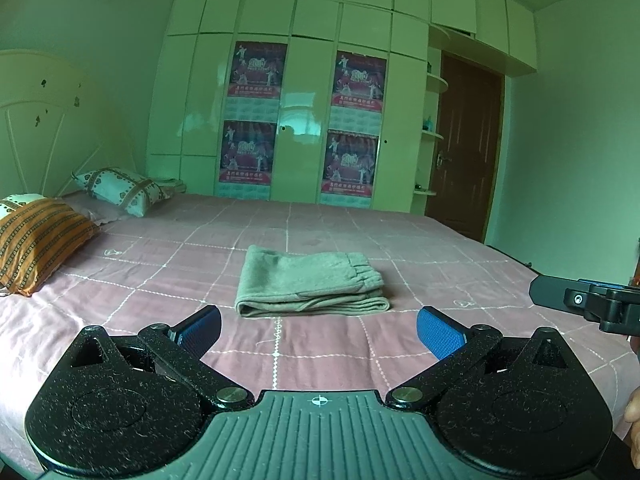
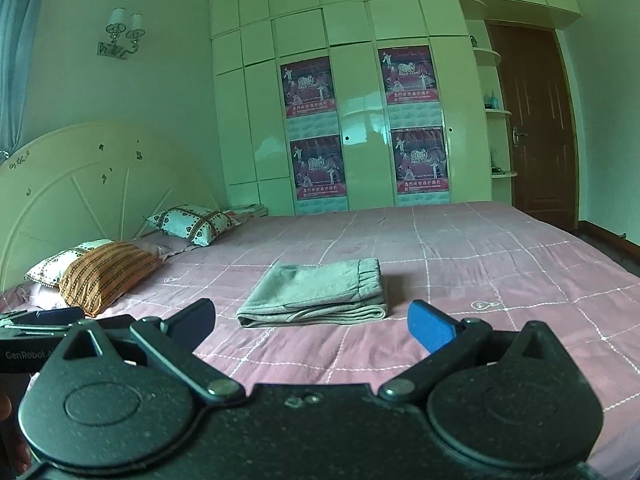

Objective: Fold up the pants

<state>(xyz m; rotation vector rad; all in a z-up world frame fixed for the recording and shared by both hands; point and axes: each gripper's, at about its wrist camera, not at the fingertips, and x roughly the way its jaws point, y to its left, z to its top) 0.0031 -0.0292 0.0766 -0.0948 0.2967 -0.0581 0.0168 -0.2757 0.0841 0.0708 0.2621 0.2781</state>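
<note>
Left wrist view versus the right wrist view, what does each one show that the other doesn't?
Only the left wrist view shows the right gripper, poking in at the right edge, jaw state unclear there.

Only the right wrist view shows the curtain at far left and the left gripper's body beside the orange pillow.

Both show the folded pants lying on the pink bed, untouched, plus pillows, wardrobe posters, wall lamp and door. Each camera's own gripper is open.

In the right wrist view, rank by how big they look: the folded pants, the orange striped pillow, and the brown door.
1. brown door
2. folded pants
3. orange striped pillow

The door is farthest away, so real sizes may differ.
</note>
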